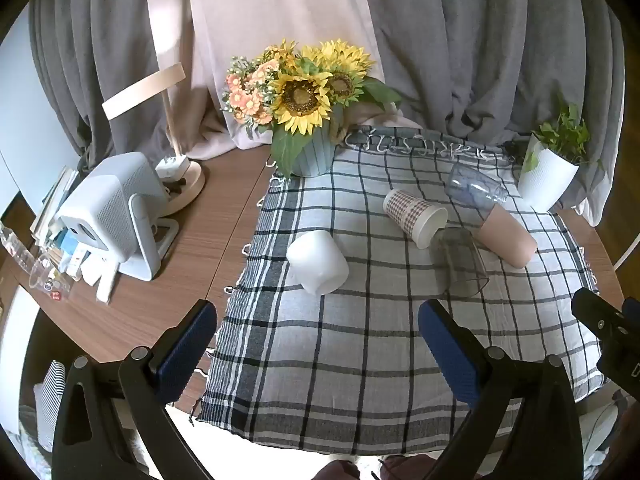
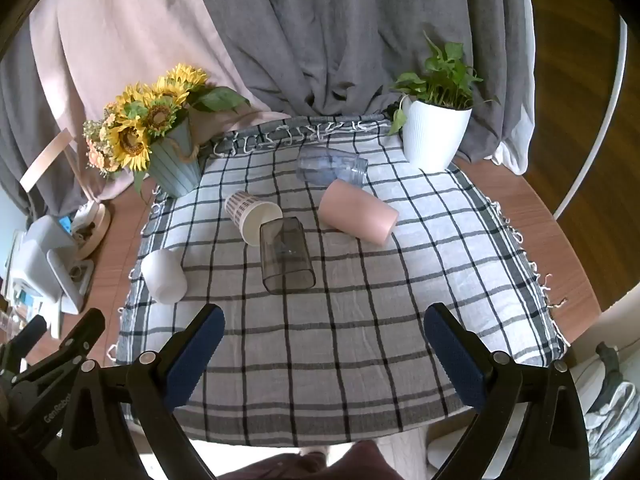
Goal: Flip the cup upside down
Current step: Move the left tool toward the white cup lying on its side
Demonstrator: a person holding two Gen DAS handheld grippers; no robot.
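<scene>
Several cups lie on their sides on a checked cloth (image 1: 340, 360) (image 2: 340, 340). A white cup (image 1: 318, 262) (image 2: 164, 276) lies at the left. A checked paper cup (image 1: 414, 212) (image 2: 252, 216), a smoky clear cup (image 1: 460, 260) (image 2: 286, 256), a pink cup (image 1: 506, 236) (image 2: 358, 212) and a clear bluish cup (image 1: 474, 190) (image 2: 332, 168) lie further back. My left gripper (image 1: 318, 344) is open and empty, in front of the white cup. My right gripper (image 2: 324, 352) is open and empty, in front of the smoky cup; it also shows in the left wrist view (image 1: 608, 328).
A sunflower pot (image 1: 312, 152) (image 2: 176, 164) stands at the cloth's back left, a white plant pot (image 1: 548, 176) (image 2: 434, 136) at the back right. A white projector (image 1: 116, 212) (image 2: 48, 256), a lamp (image 1: 176, 176) and clutter sit on the wooden table (image 1: 224, 216) at the left. Grey curtains hang behind.
</scene>
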